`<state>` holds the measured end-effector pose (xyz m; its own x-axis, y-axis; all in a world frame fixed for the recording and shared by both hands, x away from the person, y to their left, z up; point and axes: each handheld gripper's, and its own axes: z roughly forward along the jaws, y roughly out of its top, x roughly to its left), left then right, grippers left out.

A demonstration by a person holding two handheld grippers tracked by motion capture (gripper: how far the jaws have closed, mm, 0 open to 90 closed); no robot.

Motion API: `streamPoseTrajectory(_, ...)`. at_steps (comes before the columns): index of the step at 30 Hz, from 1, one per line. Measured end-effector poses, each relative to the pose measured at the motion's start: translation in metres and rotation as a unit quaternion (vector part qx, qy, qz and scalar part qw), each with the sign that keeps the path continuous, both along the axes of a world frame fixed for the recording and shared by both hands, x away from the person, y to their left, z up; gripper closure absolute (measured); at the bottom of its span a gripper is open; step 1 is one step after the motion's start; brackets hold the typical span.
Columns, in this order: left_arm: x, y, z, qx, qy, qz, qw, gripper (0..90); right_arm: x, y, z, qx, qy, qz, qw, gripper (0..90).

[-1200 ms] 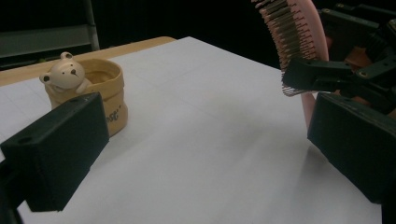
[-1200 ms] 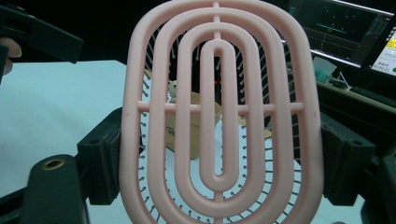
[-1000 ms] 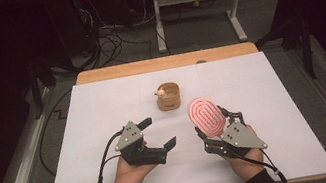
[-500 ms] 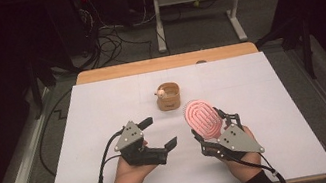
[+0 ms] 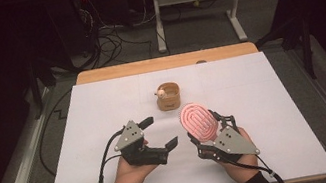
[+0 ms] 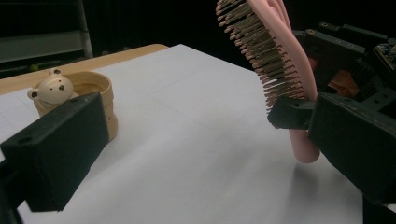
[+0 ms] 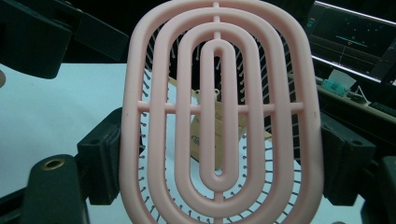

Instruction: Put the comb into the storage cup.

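— How are the hands placed at the near edge?

— Both forearms enter from the bottom, dark sleeves at the wrists. The left hand [image 5: 132, 170] cradles the left gripper [image 5: 158, 133] from below, palm up, its jaws spread wide apart with nothing between them, pointing toward the right.

— And the other?

— The right hand [image 5: 236, 159] grasps the right gripper [image 5: 203, 126] from behind, angled up and toward the left, its jaws pressed against both sides of what it carries.
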<state>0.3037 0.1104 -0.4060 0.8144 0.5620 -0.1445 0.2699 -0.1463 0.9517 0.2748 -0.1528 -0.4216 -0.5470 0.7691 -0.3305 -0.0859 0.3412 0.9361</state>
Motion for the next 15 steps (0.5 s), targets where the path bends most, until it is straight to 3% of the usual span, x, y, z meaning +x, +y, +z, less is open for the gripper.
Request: streamPoseTrajectory(15, -0.004, -0.008, 0.011, -0.010, 0.004, -0.013, 0.9999, 0.0, 0.000, 0.006, -0.002, -0.005, -0.001, 0.005, 1.0000, 19.9)
